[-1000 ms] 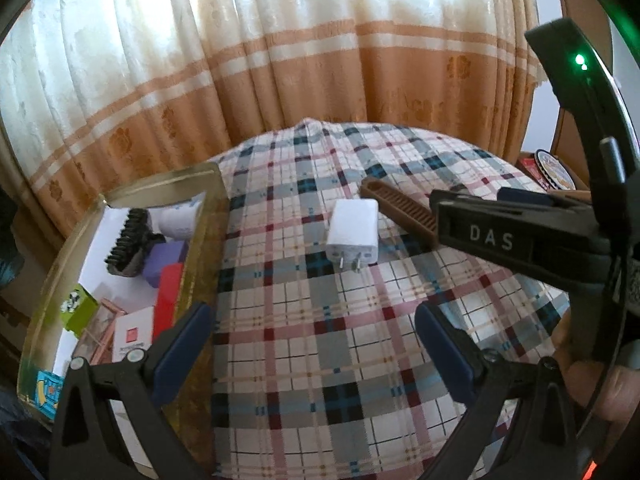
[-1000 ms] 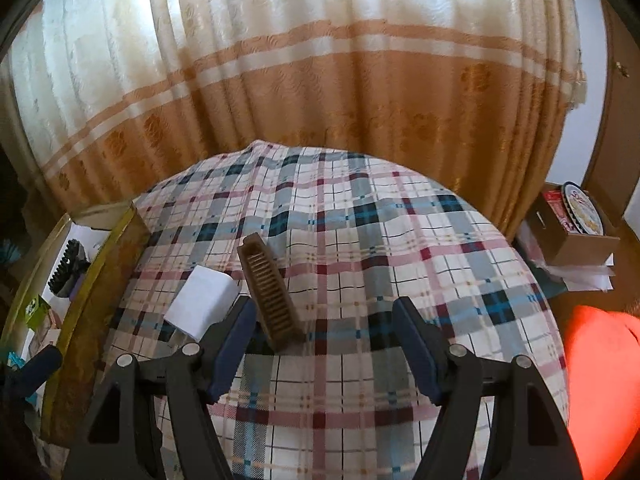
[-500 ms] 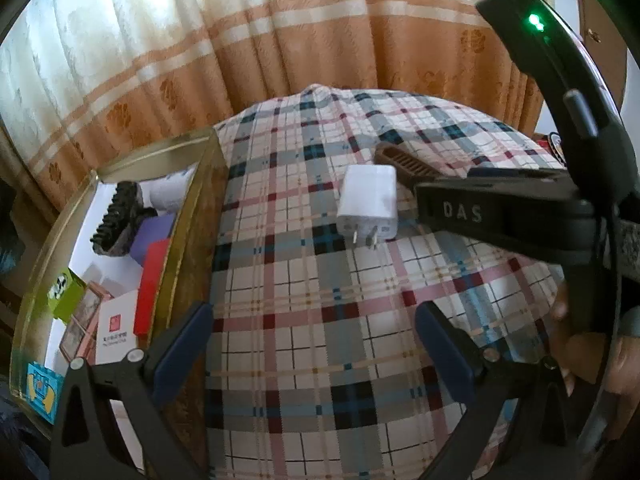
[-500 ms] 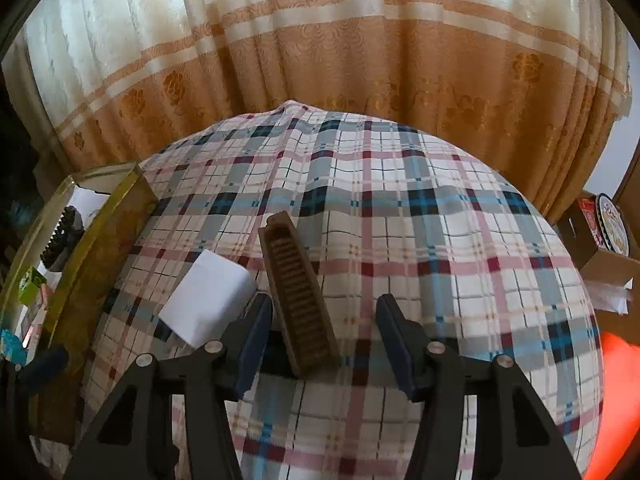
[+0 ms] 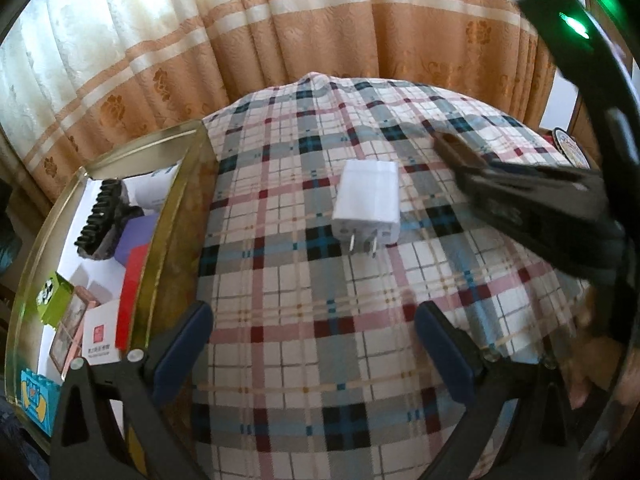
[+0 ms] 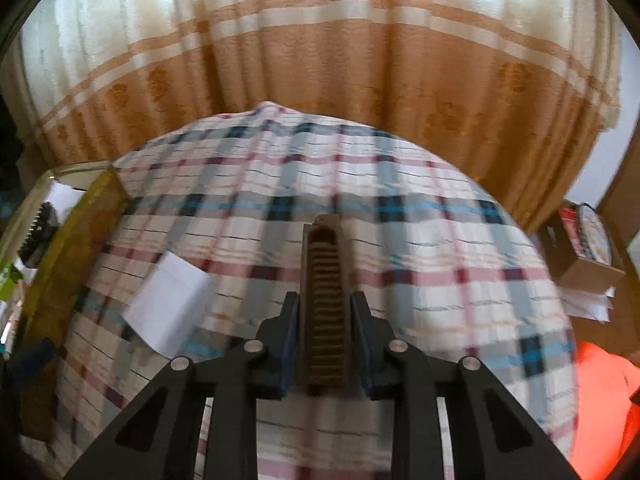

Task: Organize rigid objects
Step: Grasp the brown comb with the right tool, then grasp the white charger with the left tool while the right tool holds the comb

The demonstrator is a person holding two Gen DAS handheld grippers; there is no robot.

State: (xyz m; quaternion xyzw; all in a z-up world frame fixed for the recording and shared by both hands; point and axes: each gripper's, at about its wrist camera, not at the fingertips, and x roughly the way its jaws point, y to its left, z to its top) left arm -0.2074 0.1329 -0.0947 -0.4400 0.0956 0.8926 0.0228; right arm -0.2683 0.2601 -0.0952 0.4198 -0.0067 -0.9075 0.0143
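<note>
plaid tablecloth (image 5: 304, 360) fills the middle of both views, largest of all, and at the left edge of the left wrist view sits the gold-rimmed tray (image 5: 176, 216), already holding a good share of the job: a black toothed comb (image 5: 98, 216), a purple block (image 5: 134, 236), a red box (image 5: 130, 296), a green cube (image 5: 54, 298) and a blue brick (image 5: 36, 398), so the sorting looks well along. two pieces remain outside the tray, as far as can be seen. one is the white charger (image 5: 368, 204), lying flat on the cloth in the centre of the left wrist view with its prongs toward the camera, well ahead of the left gripper (image 5: 312, 344), whose fingers are spread wide with nothing between them. the other is the brown ribbed bar (image 6: 325, 312), in the lower centre of the right wrist view, running lengthwise away from the camera; the right gripper (image 6: 325, 340) is pinched on its near end, pads pressed against both long sides. whether the bar touches the cloth cannot be told through the blur. by my reading, carrying it over to the tray at the left edge and then fetching the charger is what is left.
</note>
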